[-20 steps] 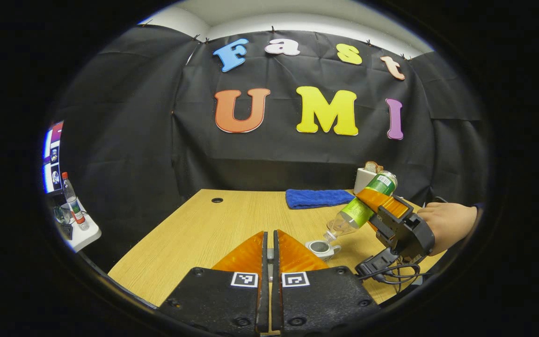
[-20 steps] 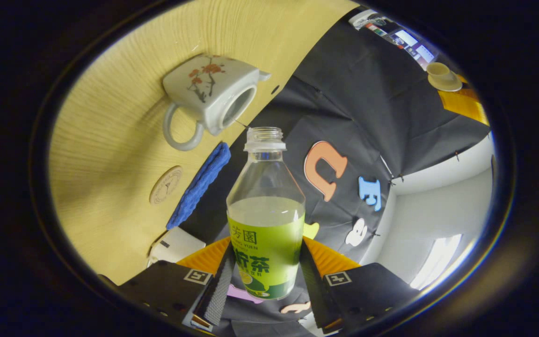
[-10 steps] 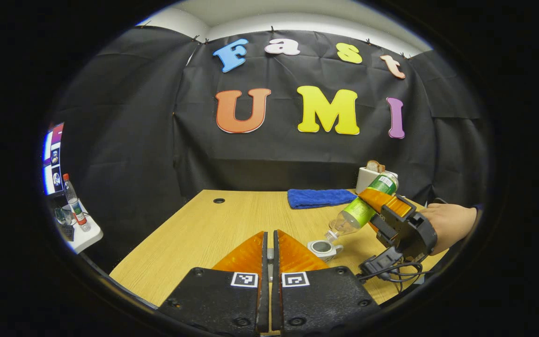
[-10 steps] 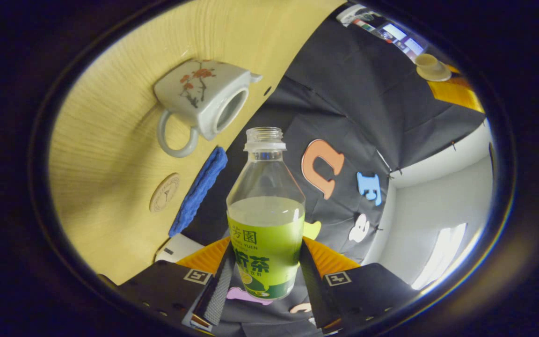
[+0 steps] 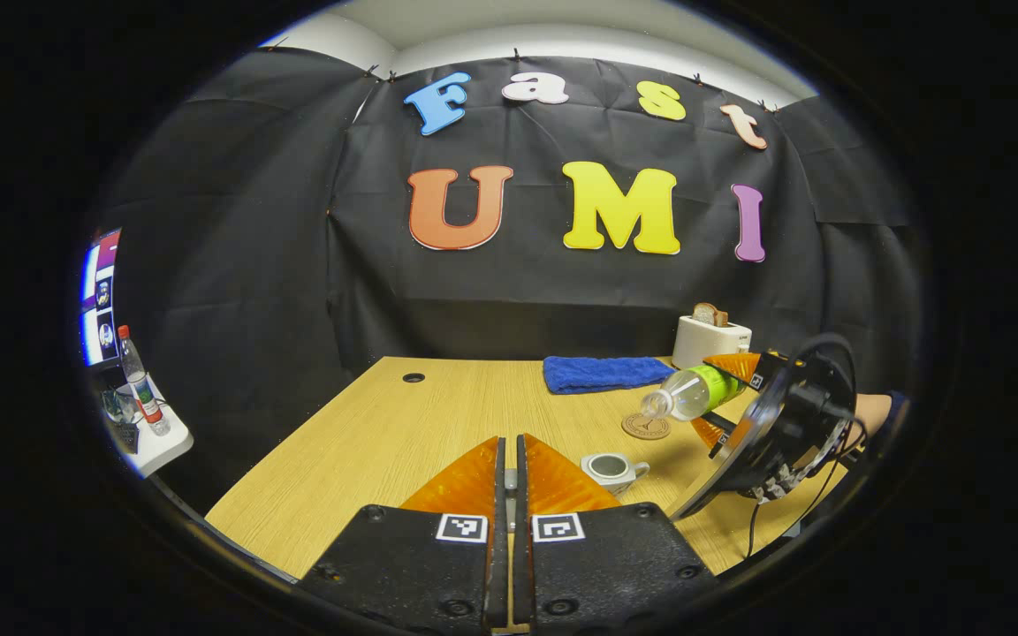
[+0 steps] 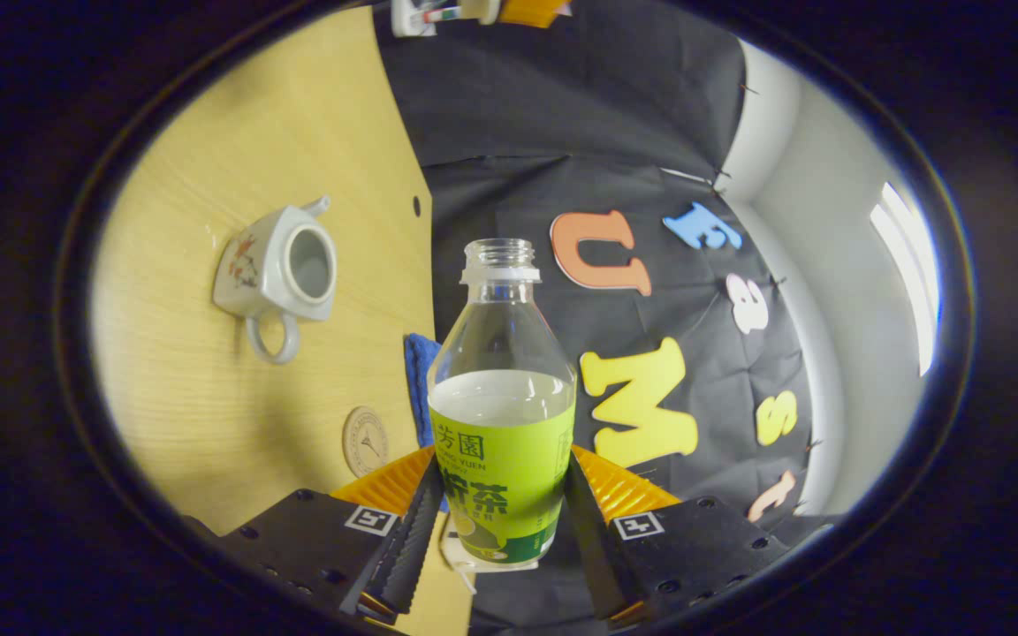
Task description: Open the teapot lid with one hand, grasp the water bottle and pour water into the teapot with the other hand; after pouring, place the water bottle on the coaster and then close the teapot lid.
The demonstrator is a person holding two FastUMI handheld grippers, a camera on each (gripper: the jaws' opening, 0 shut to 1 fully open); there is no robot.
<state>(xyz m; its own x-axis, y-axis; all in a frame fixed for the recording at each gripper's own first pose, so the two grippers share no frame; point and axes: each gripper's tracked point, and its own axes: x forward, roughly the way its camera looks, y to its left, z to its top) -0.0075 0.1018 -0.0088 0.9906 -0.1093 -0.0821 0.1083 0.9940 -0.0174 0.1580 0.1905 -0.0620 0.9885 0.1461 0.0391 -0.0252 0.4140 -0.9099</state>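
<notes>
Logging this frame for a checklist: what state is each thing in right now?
teapot: upright on table, lid off.
water bottle: uncapped, part full, tilted near level, clear of teapot.
coaster: bare.
right gripper: shut on bottle.
left gripper: fingers together.

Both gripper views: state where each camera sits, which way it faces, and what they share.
Left gripper view: rides the left gripper, level over the table, facing the booth wall; its shut fingers show below, the right gripper far right.
Right gripper view: rides the right gripper, rolled sideways, looking along the bottle it clamps.
Shared: teapot, coaster, towel, bottle.
</notes>
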